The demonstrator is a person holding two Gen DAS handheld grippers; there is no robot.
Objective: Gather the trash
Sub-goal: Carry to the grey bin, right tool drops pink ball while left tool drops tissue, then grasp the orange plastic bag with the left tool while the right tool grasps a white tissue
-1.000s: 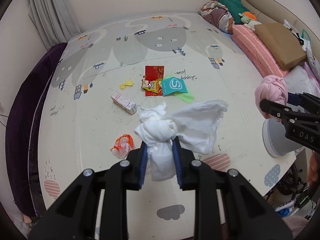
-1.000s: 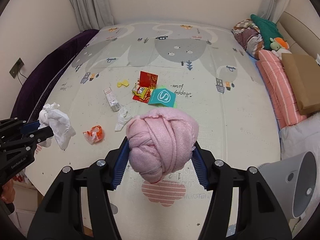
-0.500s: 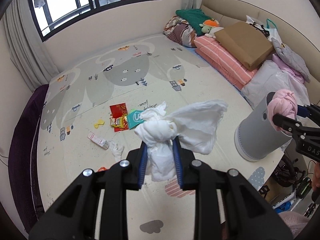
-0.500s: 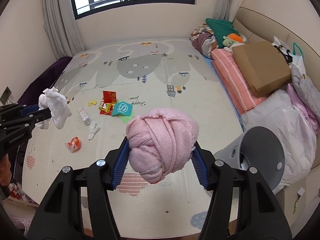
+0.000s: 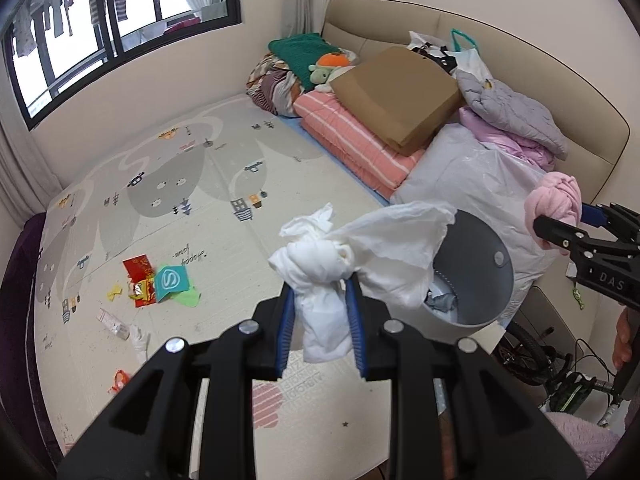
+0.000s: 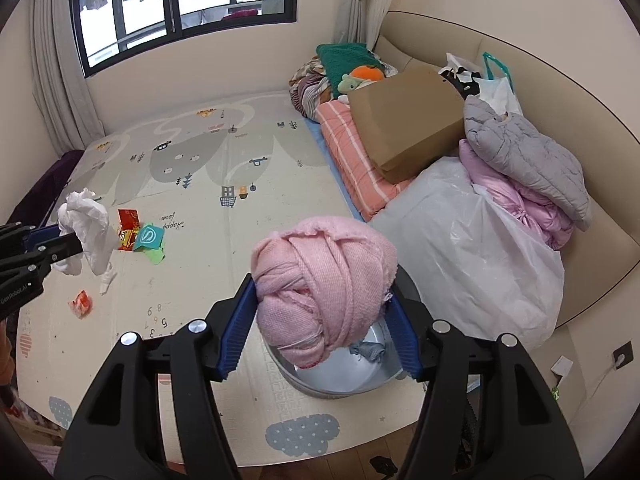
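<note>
My left gripper (image 5: 320, 292) is shut on a knotted white cloth bundle (image 5: 320, 256), held in the air just left of the grey trash bin (image 5: 480, 276). The right gripper (image 6: 324, 292) has a pink knotted cloth ball (image 6: 324, 276) between its blue pads, directly above the bin's mouth (image 6: 340, 376); its jaws are opening, with the pads still touching the ball. Grey scraps lie inside the bin. On the play mat remain a red packet (image 5: 138, 268), a teal card (image 5: 172, 280), a small carton (image 5: 114, 320) and an orange wrapper (image 5: 120, 380).
Along the right wall lie striped bedding (image 5: 352, 136), a cardboard box (image 5: 396, 96), a large clear plastic bag (image 5: 480, 176) and quilts. A bicycle (image 5: 540, 360) stands beyond the mat's near edge. A dark purple cushion (image 5: 16, 280) borders the mat on the left.
Both grippers swung right and rose with their bundles, away from the litter toward the bin. The pink ball now hangs over the bin's mouth and the white bundle is beside it.
</note>
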